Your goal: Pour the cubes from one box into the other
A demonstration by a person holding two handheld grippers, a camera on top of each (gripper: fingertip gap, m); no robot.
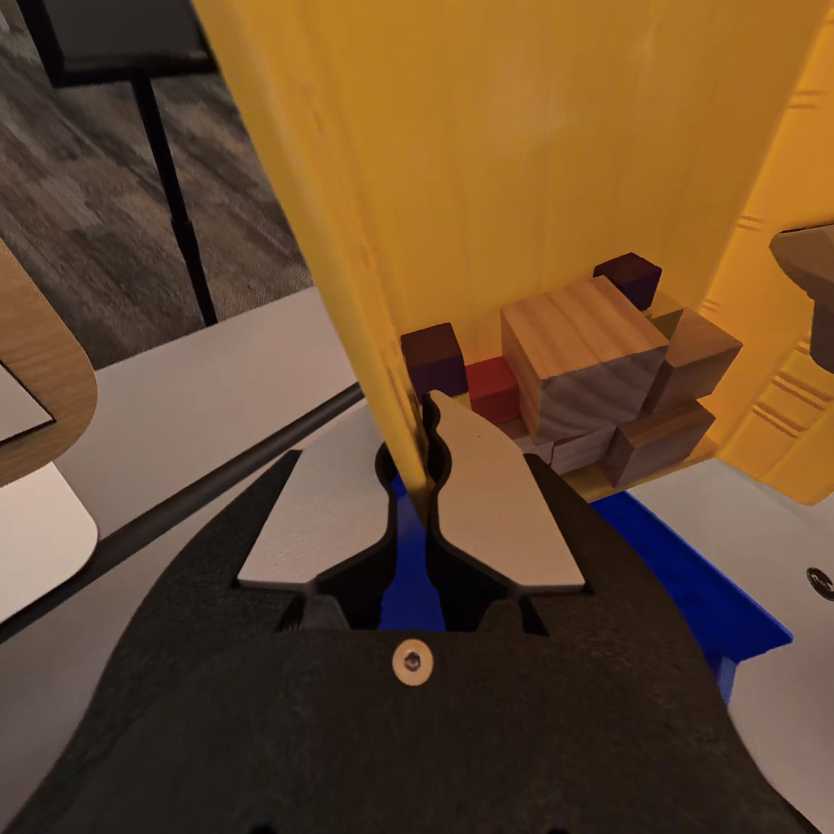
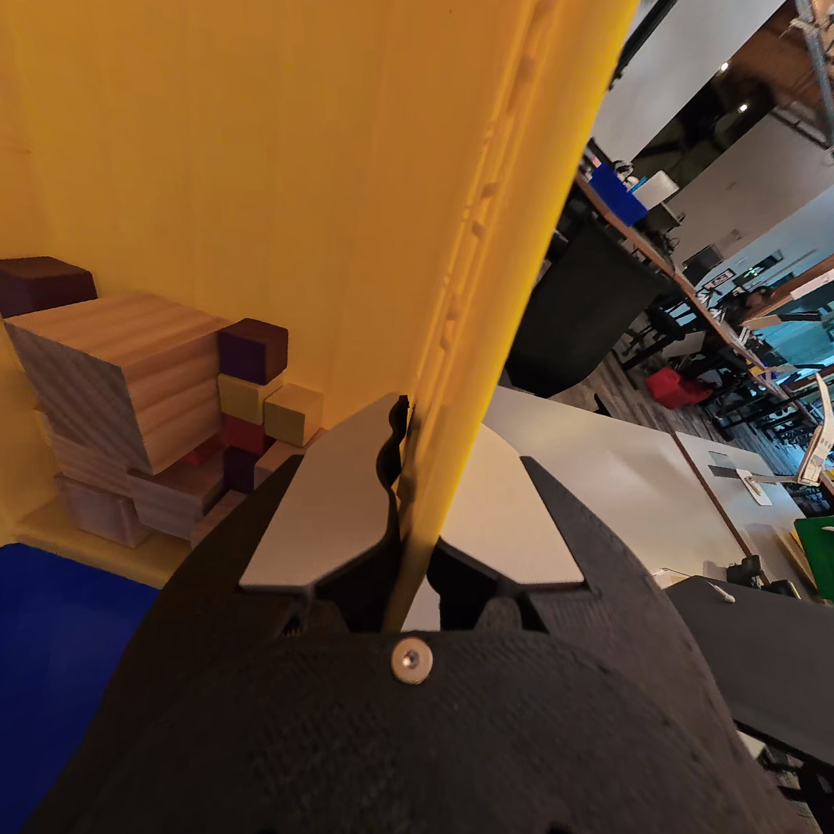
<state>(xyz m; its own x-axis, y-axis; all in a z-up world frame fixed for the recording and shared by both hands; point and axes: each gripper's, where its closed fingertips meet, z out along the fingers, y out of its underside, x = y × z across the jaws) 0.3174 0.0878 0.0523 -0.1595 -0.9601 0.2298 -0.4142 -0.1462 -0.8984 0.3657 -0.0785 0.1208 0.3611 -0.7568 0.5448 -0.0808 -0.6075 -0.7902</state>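
Note:
A yellow box [image 1: 474, 180] is tipped steeply, its open side facing me, with wooden and coloured cubes [image 1: 586, 361] piled against its lower wall. My left gripper [image 1: 422, 433] is shut on the box's left wall. My right gripper [image 2: 408, 433] is shut on the box's right wall [image 2: 451, 316]. In the right wrist view the cubes [image 2: 135, 397] lie heaped at the lower left of the yellow box [image 2: 271, 180]. A blue box [image 1: 699, 586] lies just below the yellow box's lower rim; it also shows in the right wrist view [image 2: 58, 654].
The boxes are over a white table [image 1: 203, 406]. A wooden chair edge [image 1: 45, 361] is at the left. Beyond the table on the right are a black bin [image 2: 582, 307], long desks [image 2: 704, 289] and a red object [image 2: 672, 383] on the floor.

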